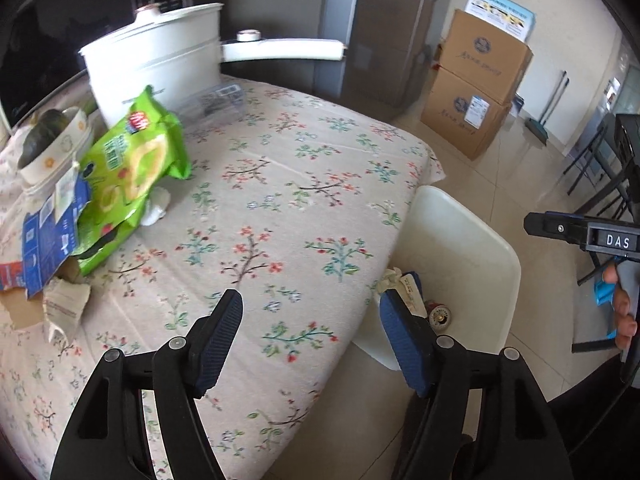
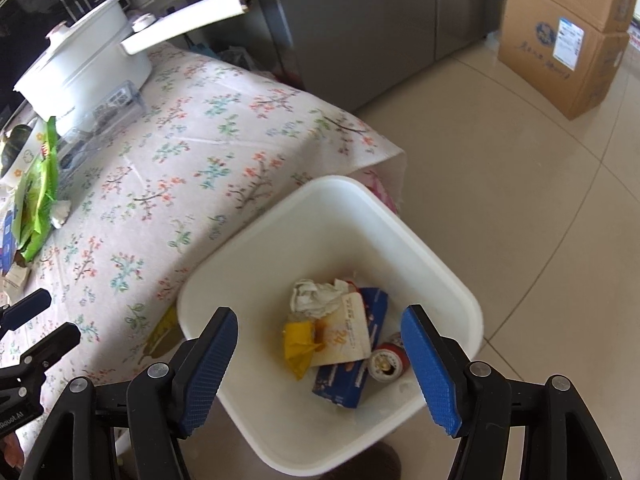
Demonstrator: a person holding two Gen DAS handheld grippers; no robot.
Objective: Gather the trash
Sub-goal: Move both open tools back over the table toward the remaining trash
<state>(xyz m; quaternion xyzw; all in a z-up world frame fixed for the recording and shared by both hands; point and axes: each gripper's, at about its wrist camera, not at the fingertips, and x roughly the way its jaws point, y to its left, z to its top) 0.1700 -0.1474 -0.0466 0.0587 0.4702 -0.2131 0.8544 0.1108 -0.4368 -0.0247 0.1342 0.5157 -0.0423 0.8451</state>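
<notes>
Right hand-held gripper (image 2: 320, 356) spread wide, blue pads (image 2: 208, 372) gripping nothing, poised over a white bin (image 2: 440, 264) on the tiled floor (image 2: 520, 200). Inside the bin: crumpled tissue (image 2: 316, 296), a yellow wrapper (image 2: 298, 344), a blue carton (image 2: 344, 380) and a red can (image 2: 388, 362).

Left hand-held gripper (image 1: 310, 332) likewise spread wide and empty, hovering above the near edge of a table (image 1: 280, 208) under a floral cloth. Far left on the table, well apart from the gripper: a green snack bag (image 1: 136, 168), a torn blue box (image 1: 52, 236), torn cardboard (image 1: 64, 304) and a white tissue wad (image 1: 158, 208) tucked against the bag. Behind those, a bowl (image 1: 52, 152) and a white pot (image 1: 160, 64) with a long handle. Stacked cardboard boxes (image 1: 476, 80) on the floor beyond.
</notes>
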